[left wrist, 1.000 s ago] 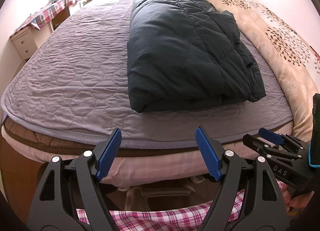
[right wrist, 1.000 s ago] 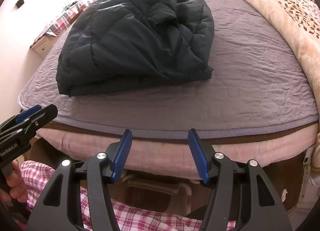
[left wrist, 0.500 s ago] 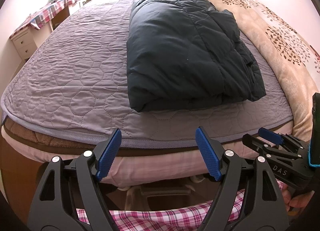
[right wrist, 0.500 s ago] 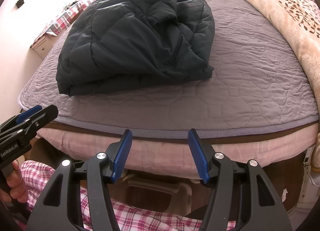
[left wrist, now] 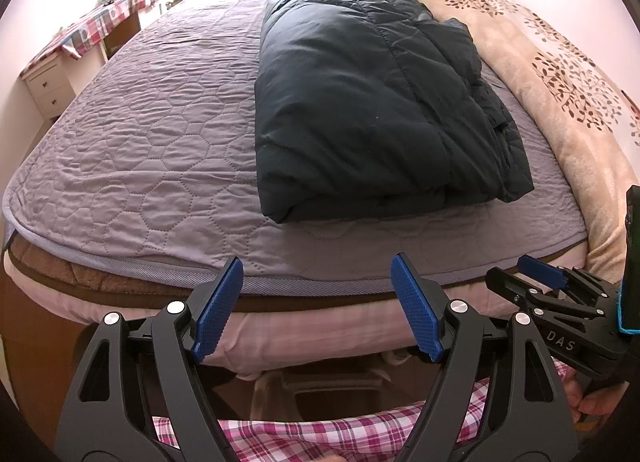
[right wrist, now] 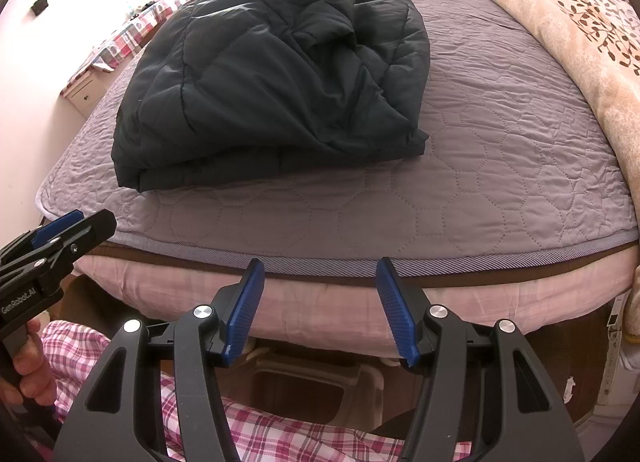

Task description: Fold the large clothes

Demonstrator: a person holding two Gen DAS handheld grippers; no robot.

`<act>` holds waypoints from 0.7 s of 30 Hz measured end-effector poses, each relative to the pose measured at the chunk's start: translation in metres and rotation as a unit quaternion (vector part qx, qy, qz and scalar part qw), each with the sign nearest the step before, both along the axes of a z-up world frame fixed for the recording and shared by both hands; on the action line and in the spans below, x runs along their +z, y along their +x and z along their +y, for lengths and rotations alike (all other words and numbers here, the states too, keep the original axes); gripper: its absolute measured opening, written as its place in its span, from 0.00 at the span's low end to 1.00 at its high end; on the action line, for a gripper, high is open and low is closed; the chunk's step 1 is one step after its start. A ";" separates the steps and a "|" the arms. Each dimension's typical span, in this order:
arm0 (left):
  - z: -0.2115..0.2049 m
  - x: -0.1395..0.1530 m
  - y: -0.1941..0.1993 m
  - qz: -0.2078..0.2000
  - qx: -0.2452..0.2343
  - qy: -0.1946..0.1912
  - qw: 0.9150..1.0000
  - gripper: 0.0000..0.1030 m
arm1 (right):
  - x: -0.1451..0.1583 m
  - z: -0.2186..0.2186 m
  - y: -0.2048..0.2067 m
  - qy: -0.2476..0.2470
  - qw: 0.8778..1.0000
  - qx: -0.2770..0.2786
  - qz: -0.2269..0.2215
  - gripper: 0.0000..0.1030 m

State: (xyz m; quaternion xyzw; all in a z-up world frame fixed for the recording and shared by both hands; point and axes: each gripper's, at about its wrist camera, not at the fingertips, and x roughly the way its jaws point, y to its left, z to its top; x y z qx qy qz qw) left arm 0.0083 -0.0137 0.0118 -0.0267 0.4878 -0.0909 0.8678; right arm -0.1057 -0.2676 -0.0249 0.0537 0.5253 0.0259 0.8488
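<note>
At the foot of the bed (left wrist: 132,150): left gripper (left wrist: 316,306) jaws apart, empty. Folded dark jacket (left wrist: 360,110) lies on the purple cover beyond both, well apart. Right gripper (right wrist: 320,310) jaws apart, empty, also short of the mattress edge.

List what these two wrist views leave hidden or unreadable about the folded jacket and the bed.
- Dark jacket: its underside and inner layers are hidden by its own top fold in both views.
- Beige blanket: cut off by the frame's right edge.
- Items on the checked side table: too small and washed out by window glare.
- Under the bed: blocked by the left gripper.
</note>
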 end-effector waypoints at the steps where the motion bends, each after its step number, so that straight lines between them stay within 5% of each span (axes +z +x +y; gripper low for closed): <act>1: 0.000 0.000 0.000 0.000 0.000 0.000 1.000 0.74 | 0.000 0.000 0.000 0.000 1.000 0.000 0.000 0.57; 21: 0.000 0.002 0.001 -0.002 -0.002 0.000 1.000 0.74 | -0.001 0.000 0.000 0.000 1.000 0.002 0.004 0.57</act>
